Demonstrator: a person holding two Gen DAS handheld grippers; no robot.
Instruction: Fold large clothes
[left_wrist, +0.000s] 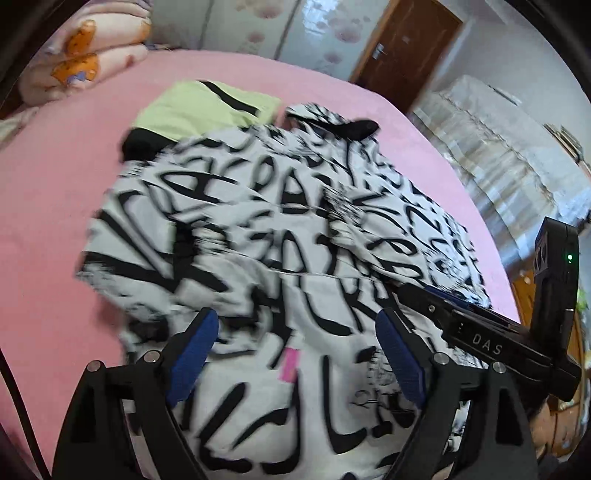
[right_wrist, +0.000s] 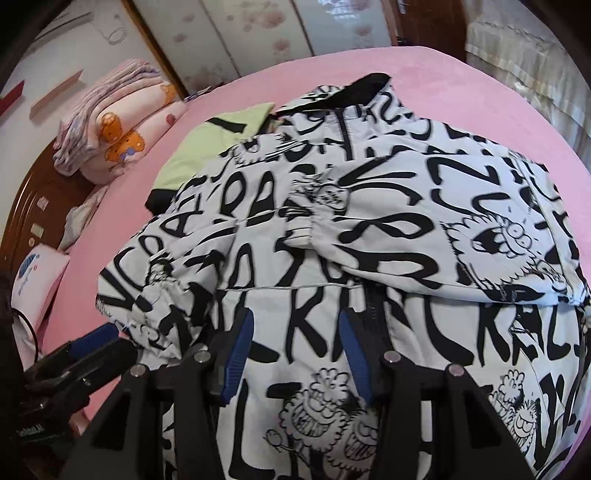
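Observation:
A white jacket (left_wrist: 280, 229) (right_wrist: 388, 206) with black graffiti lettering and a black collar (right_wrist: 369, 86) lies spread on the pink bed, its sleeves folded across the front. My left gripper (left_wrist: 295, 317) hovers over the jacket's near part, jaws wide open, blue pads (left_wrist: 192, 350) clear of the cloth. My right gripper (right_wrist: 295, 317) stands half open above the jacket's lower middle, by the zip, and I see flat fabric between its fingers with nothing pinched. Each gripper shows in the other's view: the right gripper (left_wrist: 439, 299) at the right, the left gripper (right_wrist: 92, 343) at the lower left.
A light green garment (left_wrist: 199, 107) (right_wrist: 207, 144) lies partly under the jacket's far left. Folded pink quilts (left_wrist: 81, 51) (right_wrist: 118, 133) are stacked at the bed's head. The pink sheet (left_wrist: 55, 206) is bare to the left. A wardrobe and a brown door (left_wrist: 402, 48) stand beyond.

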